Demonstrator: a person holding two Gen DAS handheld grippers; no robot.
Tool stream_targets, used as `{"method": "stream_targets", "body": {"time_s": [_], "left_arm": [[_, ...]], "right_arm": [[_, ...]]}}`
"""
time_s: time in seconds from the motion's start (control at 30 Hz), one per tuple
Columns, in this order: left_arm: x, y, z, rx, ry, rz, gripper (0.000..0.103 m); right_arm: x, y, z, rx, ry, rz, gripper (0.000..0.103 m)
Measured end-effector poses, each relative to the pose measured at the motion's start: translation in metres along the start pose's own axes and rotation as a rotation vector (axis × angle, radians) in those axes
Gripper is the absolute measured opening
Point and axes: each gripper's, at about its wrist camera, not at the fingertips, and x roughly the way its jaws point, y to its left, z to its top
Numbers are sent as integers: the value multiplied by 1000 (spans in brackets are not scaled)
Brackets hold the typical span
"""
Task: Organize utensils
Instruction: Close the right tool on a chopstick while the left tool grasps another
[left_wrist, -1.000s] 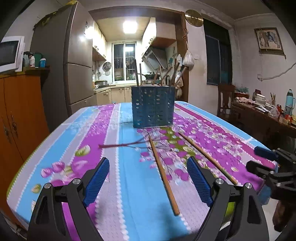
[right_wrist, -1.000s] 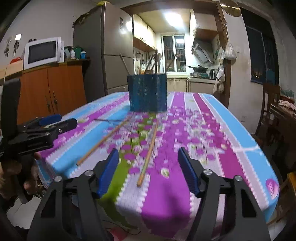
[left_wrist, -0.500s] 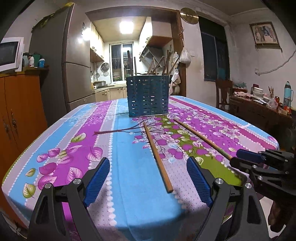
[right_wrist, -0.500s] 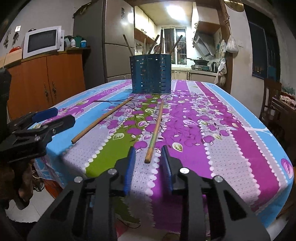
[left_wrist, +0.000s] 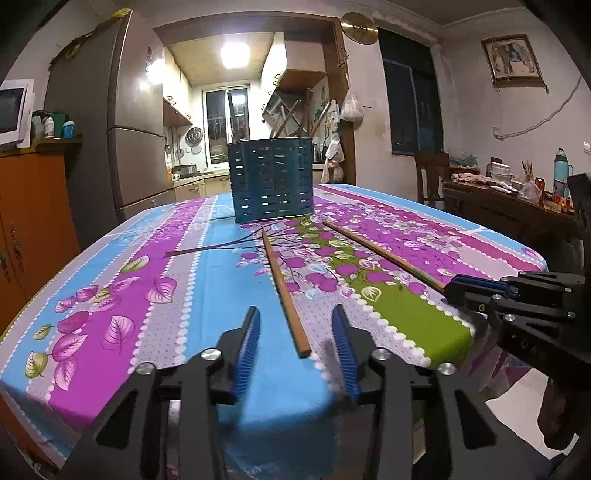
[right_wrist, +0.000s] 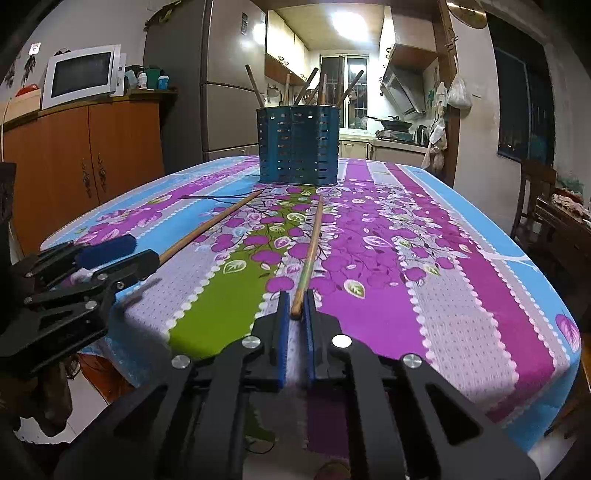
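Both grippers have narrowed since a moment ago. Right gripper (right_wrist: 295, 310), low centre of its view, pinches the near tip of one chopstick (right_wrist: 312, 243); left gripper (left_wrist: 295, 343) straddles the other chopstick (left_wrist: 282, 286), jaws apart. Both probably go into the blue holder (left_wrist: 272, 181) at upper centre.

Right hand-held gripper (right_wrist: 295, 312) nearly closed; left hand-held gripper (left_wrist: 295, 332) half-open.
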Motion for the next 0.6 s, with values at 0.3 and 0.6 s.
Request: {"method": "stream_targets", "body": {"time_s": [0.3, 0.6], "left_arm": [[7, -2, -7, -14, 5, -7, 20], [7, -6, -16, -12, -65, 12, 21]], "right_arm": [[4, -1, 0, 2, -22, 5, 6], [8, -1, 0, 2, -39, -1, 7]]}}
